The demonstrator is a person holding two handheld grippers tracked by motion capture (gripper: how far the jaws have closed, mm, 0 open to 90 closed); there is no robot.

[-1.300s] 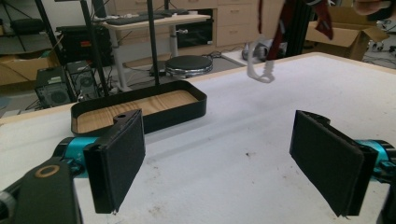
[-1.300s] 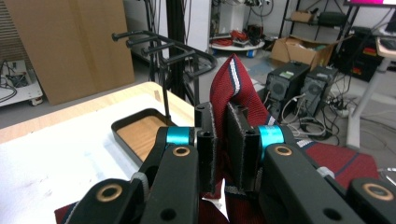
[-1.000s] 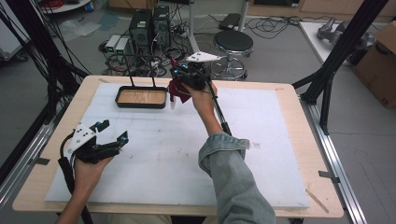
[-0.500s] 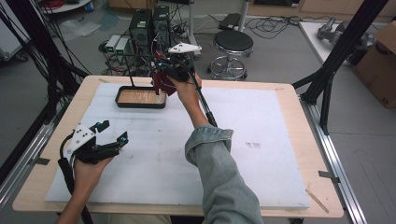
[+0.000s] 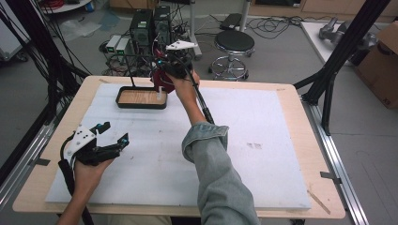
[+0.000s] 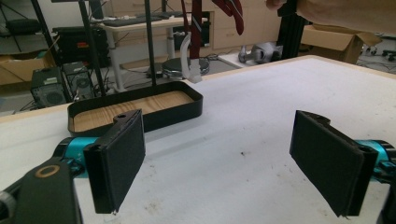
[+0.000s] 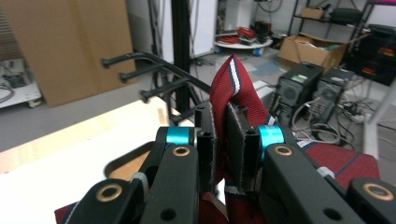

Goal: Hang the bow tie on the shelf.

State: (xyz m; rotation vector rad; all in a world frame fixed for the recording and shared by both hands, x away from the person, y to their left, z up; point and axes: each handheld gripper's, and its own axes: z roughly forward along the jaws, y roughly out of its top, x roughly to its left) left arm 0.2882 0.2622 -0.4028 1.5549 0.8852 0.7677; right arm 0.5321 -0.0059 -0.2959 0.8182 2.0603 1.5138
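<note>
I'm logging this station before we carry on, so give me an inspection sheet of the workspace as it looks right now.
Surface: wooden table under a white mat, faintly marked.
Job's things: red striped tie; black tray with wooden floor and rack of pegs.
Clutter: nothing seen on the mat.
Grippers: right gripper shut on tie above the tray; left gripper open, low over the mat.
Cables: tangle on the floor.
Surroundings: stool, computers, boxes.

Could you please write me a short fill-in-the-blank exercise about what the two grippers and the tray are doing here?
1. The right gripper is shut on a dark ____ tie.
2. The left gripper has its jaws ____.
3. The black tray has a ____ bottom.

Missing words: red; open; wooden
</note>
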